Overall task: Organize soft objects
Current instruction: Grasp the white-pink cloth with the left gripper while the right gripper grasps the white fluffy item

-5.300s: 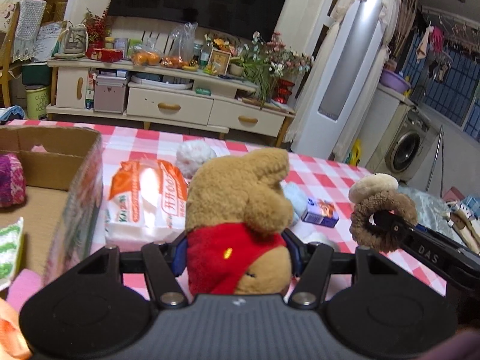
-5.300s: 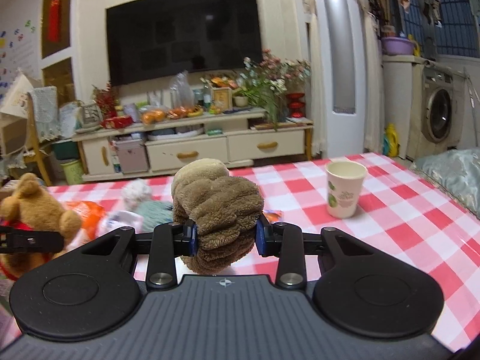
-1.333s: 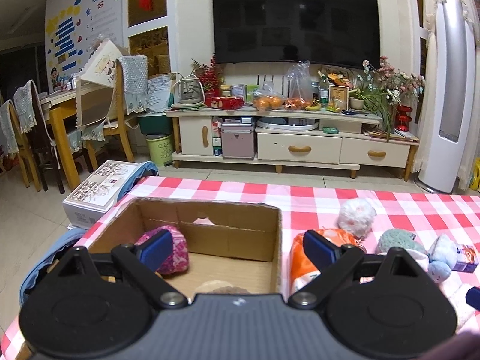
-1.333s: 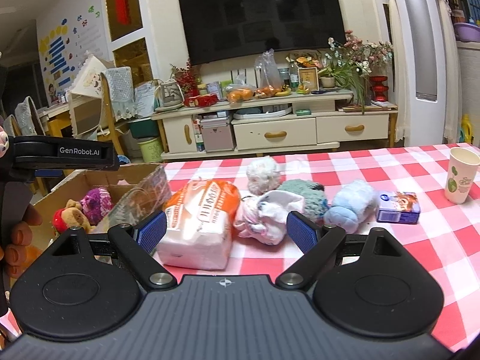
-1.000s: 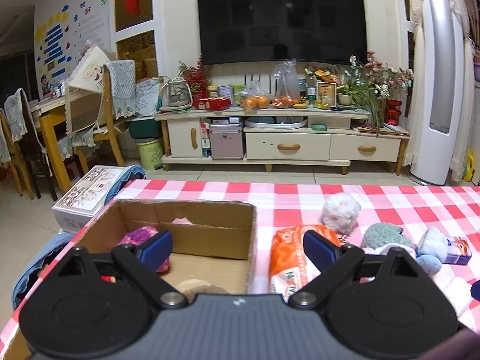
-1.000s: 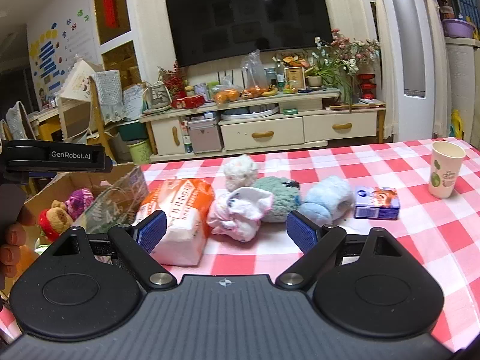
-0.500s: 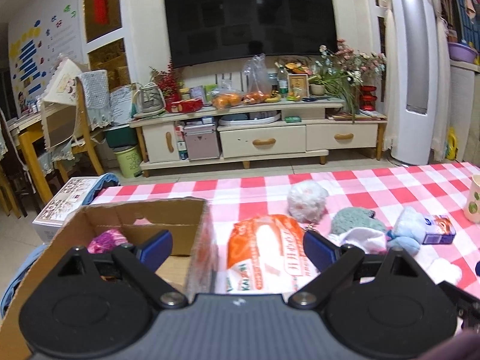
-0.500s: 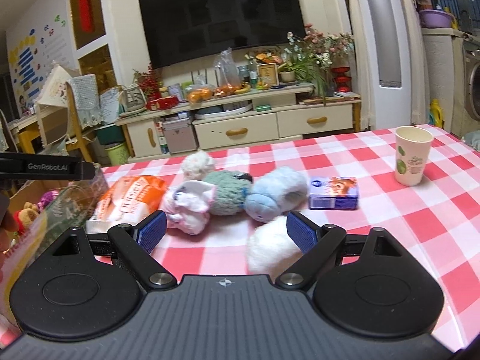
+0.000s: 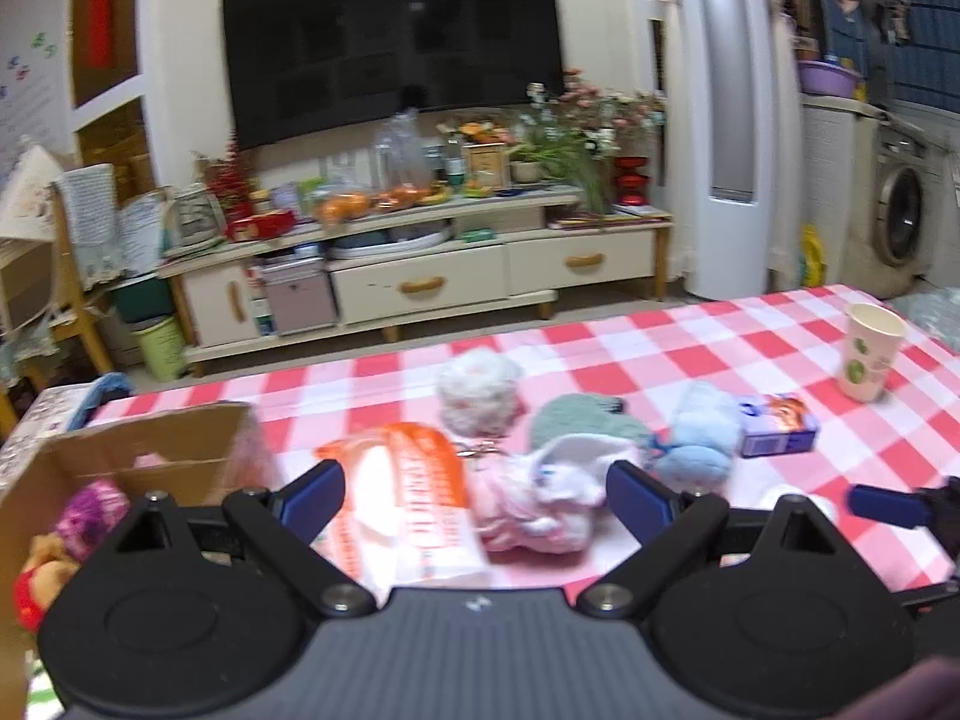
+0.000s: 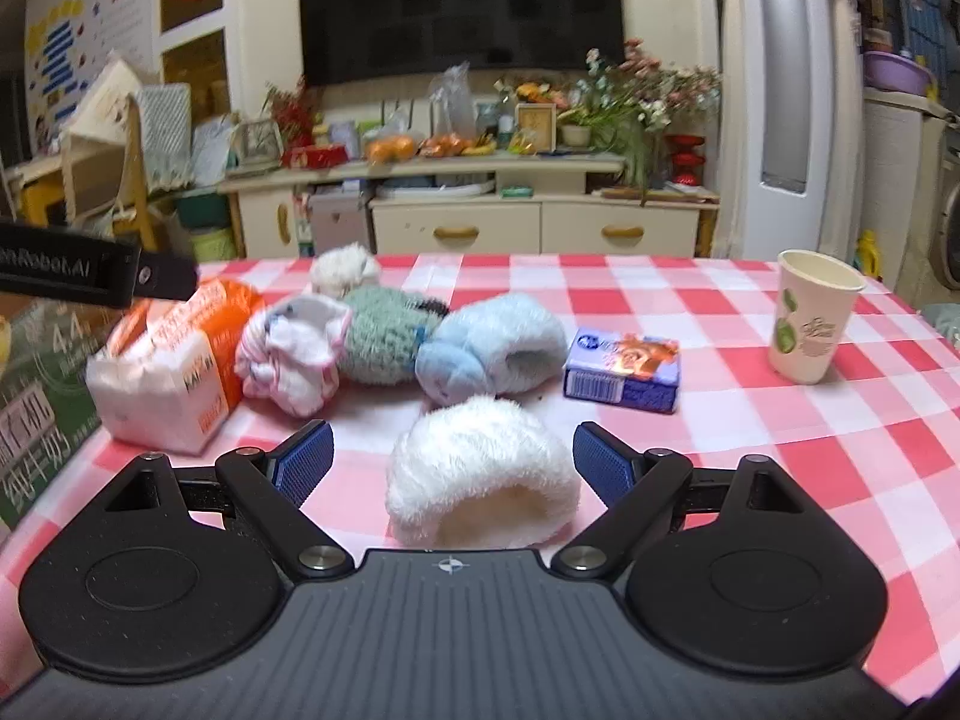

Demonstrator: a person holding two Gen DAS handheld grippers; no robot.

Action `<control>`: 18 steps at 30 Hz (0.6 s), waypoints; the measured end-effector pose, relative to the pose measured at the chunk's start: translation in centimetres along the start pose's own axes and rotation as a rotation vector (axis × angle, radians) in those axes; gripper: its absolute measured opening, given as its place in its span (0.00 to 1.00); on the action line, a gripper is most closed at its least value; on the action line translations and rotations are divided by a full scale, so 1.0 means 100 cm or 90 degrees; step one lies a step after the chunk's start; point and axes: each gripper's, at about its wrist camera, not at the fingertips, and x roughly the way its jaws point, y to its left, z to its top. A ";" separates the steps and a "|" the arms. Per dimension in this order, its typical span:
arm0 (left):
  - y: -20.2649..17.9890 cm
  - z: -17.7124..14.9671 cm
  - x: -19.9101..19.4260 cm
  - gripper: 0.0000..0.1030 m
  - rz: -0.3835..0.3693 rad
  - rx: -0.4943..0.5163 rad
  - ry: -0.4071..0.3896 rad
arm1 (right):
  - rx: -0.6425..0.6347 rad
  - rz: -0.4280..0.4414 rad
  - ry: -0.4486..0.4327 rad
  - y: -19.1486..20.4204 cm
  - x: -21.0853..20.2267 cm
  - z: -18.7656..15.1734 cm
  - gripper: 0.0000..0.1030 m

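My left gripper (image 9: 474, 501) is open over the table. An orange-and-white tissue pack (image 9: 414, 498) and a pink-white soft toy (image 9: 540, 504) lie just ahead between its pads, untouched. The cardboard box (image 9: 132, 450) sits to its left and holds a purple knit piece (image 9: 93, 510) and a bear in red (image 9: 42, 576). My right gripper (image 10: 451, 468) is open, with a white fluffy piece (image 10: 480, 474) lying between its jaws. Its right pad stands close to the fluff and its left pad stands apart from it. Beyond it lie a blue plush (image 10: 492, 348), a green knit toy (image 10: 384, 336) and a white pompom (image 10: 345, 270).
A small purple carton (image 10: 624, 372) and a paper cup (image 10: 810, 315) stand on the red-checked tablecloth (image 10: 780, 420) to the right. The left gripper's finger (image 10: 90, 270) crosses the right wrist view at the left, above the box wall (image 10: 36, 408). A TV cabinet stands behind the table.
The bear and brown plush held earlier are released. My left gripper swung right from the box to the tissue pack. My right gripper sank and moved right, bringing the white fluffy piece between its jaws.
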 end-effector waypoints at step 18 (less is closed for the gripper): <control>-0.035 -0.007 0.057 0.91 -0.092 0.011 0.021 | -0.003 0.040 0.082 -0.031 0.040 -0.001 1.00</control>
